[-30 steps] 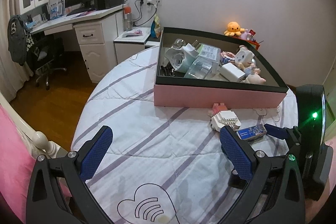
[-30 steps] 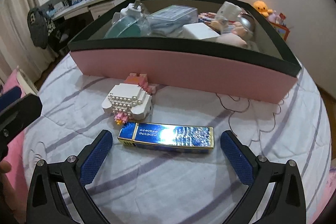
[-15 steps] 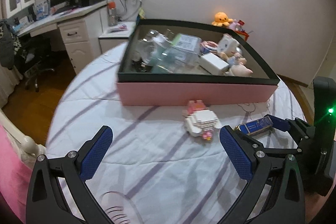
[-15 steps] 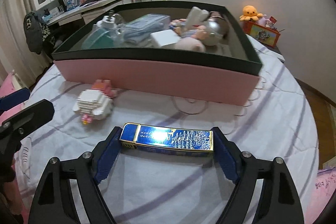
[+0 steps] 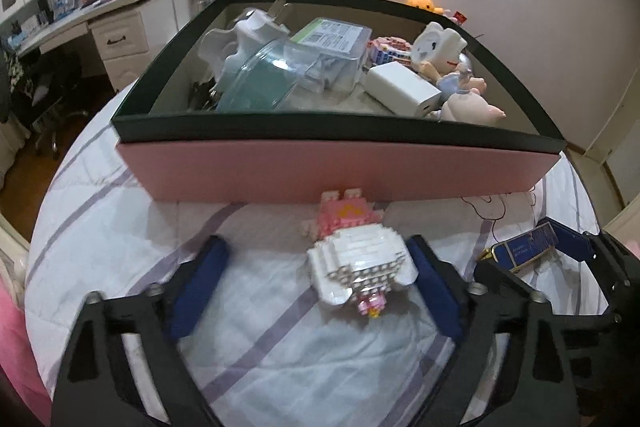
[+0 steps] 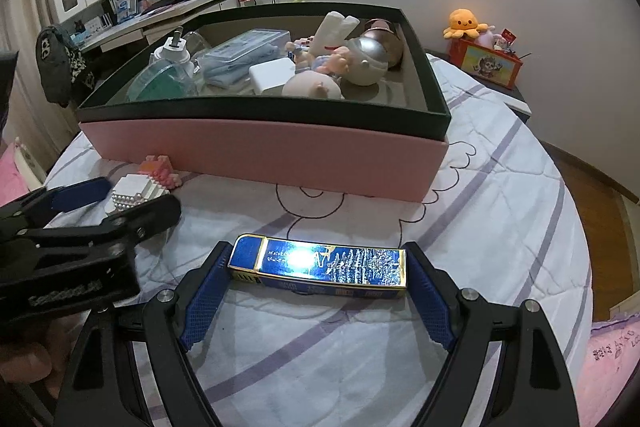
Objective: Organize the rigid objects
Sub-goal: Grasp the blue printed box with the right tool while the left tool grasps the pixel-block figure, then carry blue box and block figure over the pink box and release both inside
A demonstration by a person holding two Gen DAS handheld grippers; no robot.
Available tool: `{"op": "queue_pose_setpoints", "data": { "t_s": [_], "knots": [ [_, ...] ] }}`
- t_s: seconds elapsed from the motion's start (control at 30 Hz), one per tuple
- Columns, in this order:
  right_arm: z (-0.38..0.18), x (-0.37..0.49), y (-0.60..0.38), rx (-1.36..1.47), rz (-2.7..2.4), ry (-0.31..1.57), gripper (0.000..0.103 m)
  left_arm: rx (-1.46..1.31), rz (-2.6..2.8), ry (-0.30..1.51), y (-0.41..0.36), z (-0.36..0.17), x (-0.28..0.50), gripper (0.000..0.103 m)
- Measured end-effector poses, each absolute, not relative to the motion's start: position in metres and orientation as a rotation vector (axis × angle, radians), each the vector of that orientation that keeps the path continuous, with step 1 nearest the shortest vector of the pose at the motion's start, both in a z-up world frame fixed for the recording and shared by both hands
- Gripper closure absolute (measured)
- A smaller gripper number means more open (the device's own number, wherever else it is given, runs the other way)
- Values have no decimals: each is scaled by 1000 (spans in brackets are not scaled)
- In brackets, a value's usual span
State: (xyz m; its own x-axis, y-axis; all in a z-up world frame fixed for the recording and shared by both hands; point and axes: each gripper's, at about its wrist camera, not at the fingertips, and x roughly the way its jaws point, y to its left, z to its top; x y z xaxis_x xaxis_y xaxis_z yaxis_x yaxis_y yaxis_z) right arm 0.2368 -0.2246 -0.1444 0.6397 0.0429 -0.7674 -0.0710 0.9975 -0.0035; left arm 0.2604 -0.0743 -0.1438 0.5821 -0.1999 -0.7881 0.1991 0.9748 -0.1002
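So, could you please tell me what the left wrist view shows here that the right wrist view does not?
Only the left wrist view shows the left gripper jaws closing around the white and pink brick figure, one pad touching it, the other apart.

Only the right wrist view shows the right gripper jaws clamped on both ends of the blue tin, plus the red box beside the bed.

Both show the pink storage box, its white charger and the orange octopus plush.

Pink box blocks ahead; bedspread beside it seems free.
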Motion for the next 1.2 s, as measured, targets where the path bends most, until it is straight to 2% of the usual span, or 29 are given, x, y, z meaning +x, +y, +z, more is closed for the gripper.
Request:
{"op": "queue_pose_setpoints", "data": {
  "t_s": [0.03,0.1,0.13,0.8,1.2],
  "knots": [
    [-145,237,-225,-32,66,874,19,7,-240,916,-76,-144,261,37],
    [-145,236,-226,-28,69,872,19,13,-251,911,-77,-142,261,54],
    [-144,236,-227,-25,69,870,19,2,-259,911,-76,-142,261,59],
    [-109,207,-216,-18,108,801,19,-23,-245,782,-35,-93,212,59],
    [-58,215,-208,-16,147,699,19,-7,-255,674,-28,-43,209,59]
  ]
}}
